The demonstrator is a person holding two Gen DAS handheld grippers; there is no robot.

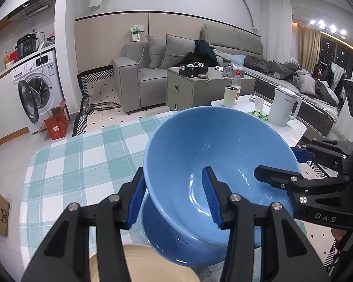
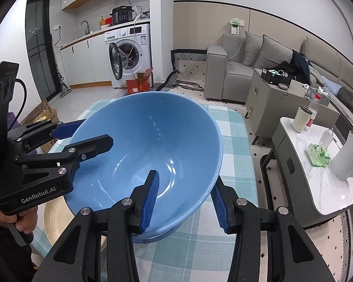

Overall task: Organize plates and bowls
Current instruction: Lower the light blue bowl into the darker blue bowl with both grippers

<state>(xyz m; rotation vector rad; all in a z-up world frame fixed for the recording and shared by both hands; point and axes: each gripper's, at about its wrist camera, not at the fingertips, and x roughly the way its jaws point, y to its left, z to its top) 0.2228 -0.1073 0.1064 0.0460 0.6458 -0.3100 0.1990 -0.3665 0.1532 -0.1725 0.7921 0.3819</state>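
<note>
a large blue bowl [image 1: 221, 155] is held tilted above a table covered with a teal-and-white checked cloth [image 1: 82, 155], gripped by both grippers at once on opposite sides of its rim. the left gripper [image 1: 174, 197] has 1 blue ribbed finger outside the bowl wall and the other inside the bowl, the jaws closed on the rim between them. the right gripper [image 2: 184, 199] does the same at the opposite side: 1 pad inside the bowl, 1 outside, clamped on the rim. in the left wrist view the right gripper enters from the right edge, its black finger reaching over the bowl's rim; in the right wrist view the left gripper comes in from the left, with part of a hand [image 2: 23, 221] on its handle at the lower left.

the bowl's foot hangs just over the cloth; whether it touches cannot be told. directly beside and partly under the bowl lies a cream plate [image 1: 138, 265] on the cloth, at the near edge of the table.

beyond the table stand a small white side table [image 2: 317, 183] with a white kettle [image 1: 284, 108], a cream cup [image 1: 230, 96] and a clear bottle with a red cap [image 1: 237, 82]. further back are a grey sofa [image 1: 141, 70], a grey cabinet [image 1: 195, 89] and a washing machine [image 2: 129, 51] with its door open.
</note>
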